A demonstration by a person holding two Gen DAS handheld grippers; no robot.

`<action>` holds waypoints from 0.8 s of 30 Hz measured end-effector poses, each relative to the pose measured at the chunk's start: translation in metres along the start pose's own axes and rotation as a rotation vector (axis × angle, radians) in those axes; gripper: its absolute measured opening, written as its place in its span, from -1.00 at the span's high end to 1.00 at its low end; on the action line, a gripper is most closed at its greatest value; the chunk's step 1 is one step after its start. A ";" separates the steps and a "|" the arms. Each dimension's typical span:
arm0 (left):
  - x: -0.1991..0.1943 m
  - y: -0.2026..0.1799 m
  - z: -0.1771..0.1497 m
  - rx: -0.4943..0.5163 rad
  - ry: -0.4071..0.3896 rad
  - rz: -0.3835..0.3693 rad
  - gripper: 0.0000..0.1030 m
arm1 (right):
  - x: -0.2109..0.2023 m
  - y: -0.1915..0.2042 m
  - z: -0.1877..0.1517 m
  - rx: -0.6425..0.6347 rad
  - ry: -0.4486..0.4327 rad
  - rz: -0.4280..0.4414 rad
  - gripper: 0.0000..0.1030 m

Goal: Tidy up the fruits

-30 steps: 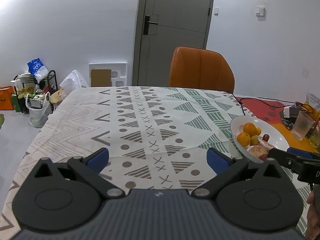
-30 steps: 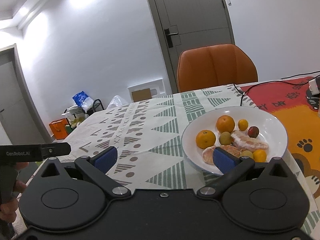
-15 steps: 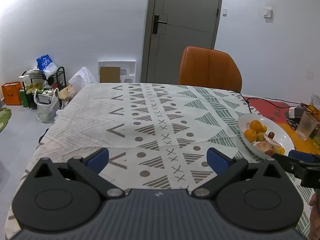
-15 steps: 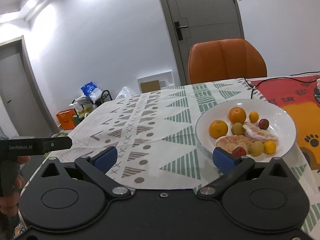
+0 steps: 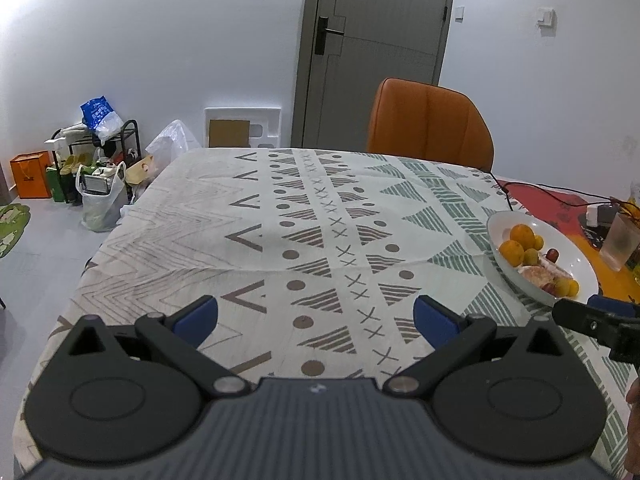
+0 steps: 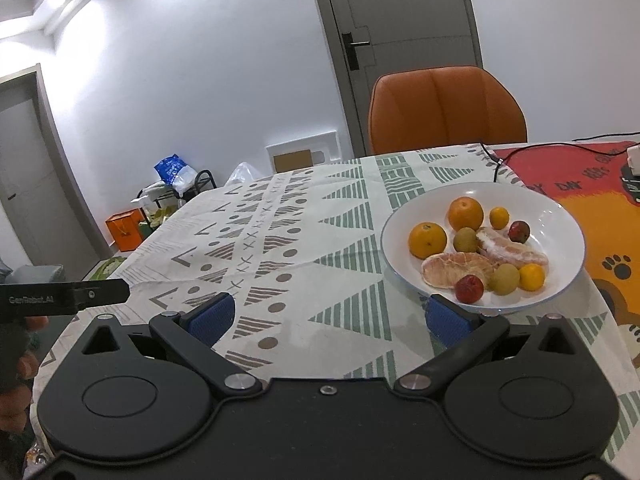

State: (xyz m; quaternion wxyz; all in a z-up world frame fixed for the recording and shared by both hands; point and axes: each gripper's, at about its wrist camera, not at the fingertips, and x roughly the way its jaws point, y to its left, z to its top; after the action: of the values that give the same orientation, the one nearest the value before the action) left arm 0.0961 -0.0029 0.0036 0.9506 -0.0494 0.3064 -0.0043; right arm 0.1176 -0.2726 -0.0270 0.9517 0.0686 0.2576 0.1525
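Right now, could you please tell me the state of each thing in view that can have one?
Left tool: open, empty, above the tablecloth.
Right tool: open, empty, just short of the plate.
Plate: upright on the table, holding fruit.
Peeled citrus segments: peeled, lying in the plate.
Oranges: whole, unpeeled.
Door: shut.
Orange chair: unoccupied, at the table's far edge.

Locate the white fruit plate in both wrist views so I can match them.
Left wrist: white plate at the far right edge, beside the right gripper.
Right wrist: white plate right of centre, past the right fingertip.
Shared landmark: orange chair behind the table.
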 end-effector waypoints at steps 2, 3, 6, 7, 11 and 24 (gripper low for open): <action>0.000 -0.001 -0.001 0.003 0.002 0.002 -1.00 | 0.000 -0.002 0.000 0.002 0.001 -0.003 -1.00; 0.001 -0.001 -0.001 0.004 0.003 0.002 -1.00 | 0.000 -0.002 -0.001 0.003 0.002 -0.005 -1.00; 0.001 -0.001 -0.002 0.007 0.009 0.001 -1.00 | -0.001 -0.004 -0.001 0.003 0.001 -0.005 -1.00; 0.001 -0.001 -0.003 0.009 0.011 0.001 -1.00 | -0.001 -0.004 -0.001 0.003 0.001 -0.006 -1.00; 0.002 -0.004 -0.003 0.019 0.016 -0.001 -1.00 | 0.000 -0.005 -0.002 0.003 0.003 -0.007 -1.00; 0.008 -0.018 -0.002 0.048 0.024 -0.023 -1.00 | -0.002 -0.014 -0.001 0.015 -0.001 -0.015 -1.00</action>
State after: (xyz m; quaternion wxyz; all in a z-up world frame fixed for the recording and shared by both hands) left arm 0.1021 -0.0209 -0.0008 0.9477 -0.0301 0.3168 -0.0232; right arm 0.1190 -0.2863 -0.0298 0.9524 0.0738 0.2588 0.1432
